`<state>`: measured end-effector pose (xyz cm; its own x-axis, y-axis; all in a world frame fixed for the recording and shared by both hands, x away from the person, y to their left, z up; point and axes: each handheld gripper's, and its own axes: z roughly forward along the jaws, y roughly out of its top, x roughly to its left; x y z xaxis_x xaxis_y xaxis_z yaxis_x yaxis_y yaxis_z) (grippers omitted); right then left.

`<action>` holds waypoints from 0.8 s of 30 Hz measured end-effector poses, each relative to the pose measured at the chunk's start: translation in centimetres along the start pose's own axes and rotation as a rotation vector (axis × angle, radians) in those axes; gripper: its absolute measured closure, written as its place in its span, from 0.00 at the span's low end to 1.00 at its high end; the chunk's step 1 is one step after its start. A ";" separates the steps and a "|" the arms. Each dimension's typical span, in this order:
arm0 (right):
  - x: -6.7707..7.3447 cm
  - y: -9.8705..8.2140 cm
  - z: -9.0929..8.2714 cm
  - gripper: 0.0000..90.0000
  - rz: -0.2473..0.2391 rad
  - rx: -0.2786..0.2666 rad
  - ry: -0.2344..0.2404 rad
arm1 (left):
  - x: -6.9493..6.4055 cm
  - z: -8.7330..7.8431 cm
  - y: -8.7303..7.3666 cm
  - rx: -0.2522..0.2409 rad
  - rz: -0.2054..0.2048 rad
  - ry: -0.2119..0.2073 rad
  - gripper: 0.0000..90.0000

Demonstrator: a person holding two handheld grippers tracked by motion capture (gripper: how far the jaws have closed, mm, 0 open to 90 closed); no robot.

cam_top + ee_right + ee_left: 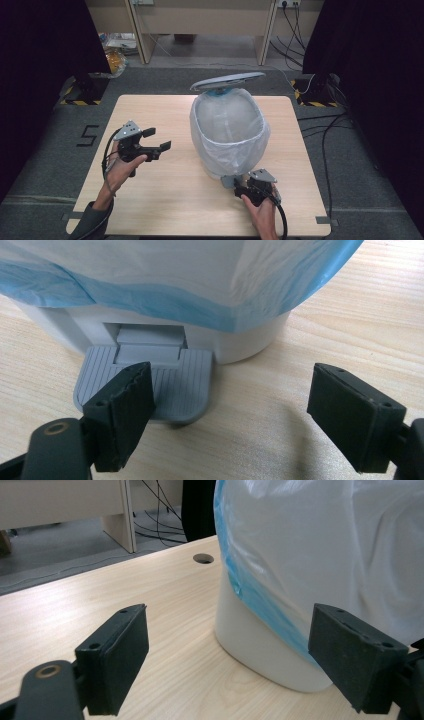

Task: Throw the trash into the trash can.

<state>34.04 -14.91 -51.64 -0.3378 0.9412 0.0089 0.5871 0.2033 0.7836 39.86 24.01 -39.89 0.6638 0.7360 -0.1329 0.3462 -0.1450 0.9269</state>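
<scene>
Both grippers' fingers spread over a pale wooden table point(165, 200) on grey carpet point(45, 165).

Evenly lit from above, soft and indoor, with no hard shadows in the high view. Pale wooden table point(165, 200) bright at centre; black curtains point(45, 40) at both sides nearly lost in darkness. Slightly soft and low in detail throughout. In the left gripper view, strong white glare on the translucent bag point(320, 540), washing out its folds; faint sheen on the tabletop. In the right gripper view, a dim shadow under the grey pedal point(172, 382); near black pads point(125, 415) a little blurred.
</scene>
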 end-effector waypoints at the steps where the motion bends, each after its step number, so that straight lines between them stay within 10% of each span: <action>1: 0.0 0.0 0.0 0.21 -0.001 0.000 0.000 | 0.0 0.0 -0.3 -0.001 -0.003 0.000 0.18; 24: 0.0 0.0 0.0 0.21 0.004 0.000 0.002 | 0.8 1.3 -6.1 0.056 -0.012 0.053 0.18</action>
<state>34.05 -14.91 -51.64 -0.3367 0.9415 0.0136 0.5888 0.1993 0.7833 39.14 24.65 -46.15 0.6235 0.7720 -0.1236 0.3913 -0.1713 0.9042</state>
